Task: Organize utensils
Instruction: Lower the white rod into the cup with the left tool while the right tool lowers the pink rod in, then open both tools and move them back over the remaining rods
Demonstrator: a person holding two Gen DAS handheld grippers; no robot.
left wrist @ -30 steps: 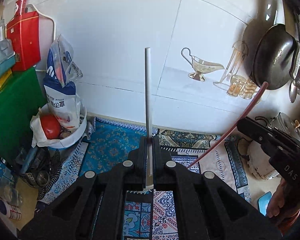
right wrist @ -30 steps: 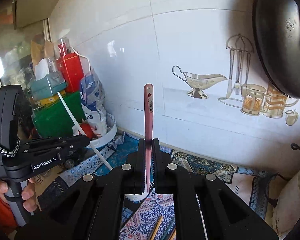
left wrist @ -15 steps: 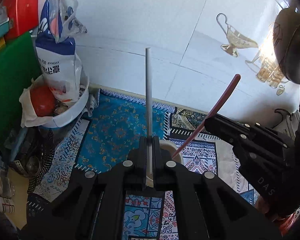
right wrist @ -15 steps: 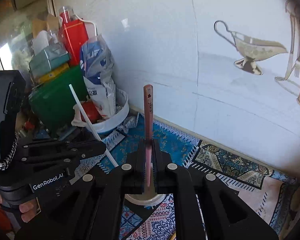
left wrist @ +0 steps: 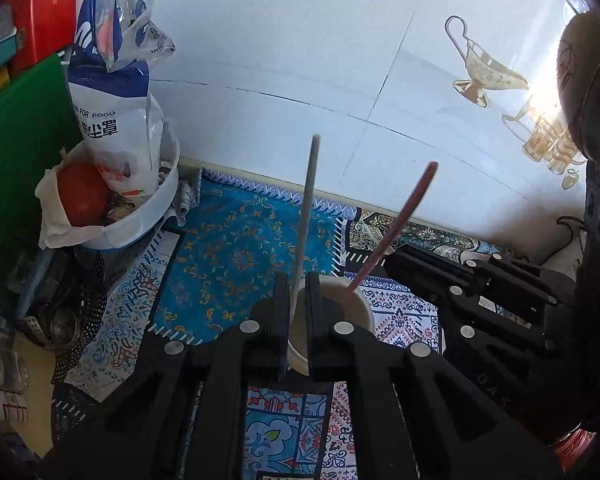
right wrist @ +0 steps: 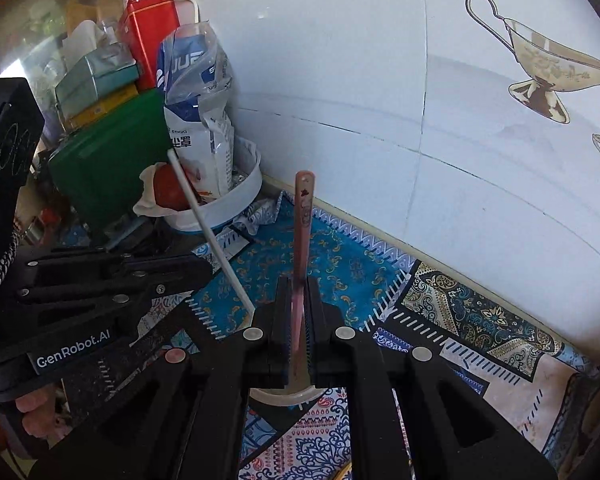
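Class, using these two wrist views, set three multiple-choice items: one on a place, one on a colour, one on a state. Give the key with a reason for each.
1. Where is the cream cup?
A. On the patterned cloth, under both claws
B. Inside the white tub
C. Hanging on the wall

2. What colour is the utensil in the right claw?
A. Green
B. Pink
C. Black

3. What state is the left claw in?
A. Open and empty
B. Shut on the white utensil
C. Shut on a tomato

Key:
1 A, the cup stands on the cloth just below the fingertips.
2 B, the pink utensil rises between its fingers.
3 B, the fingers pinch the white stick's lower end.
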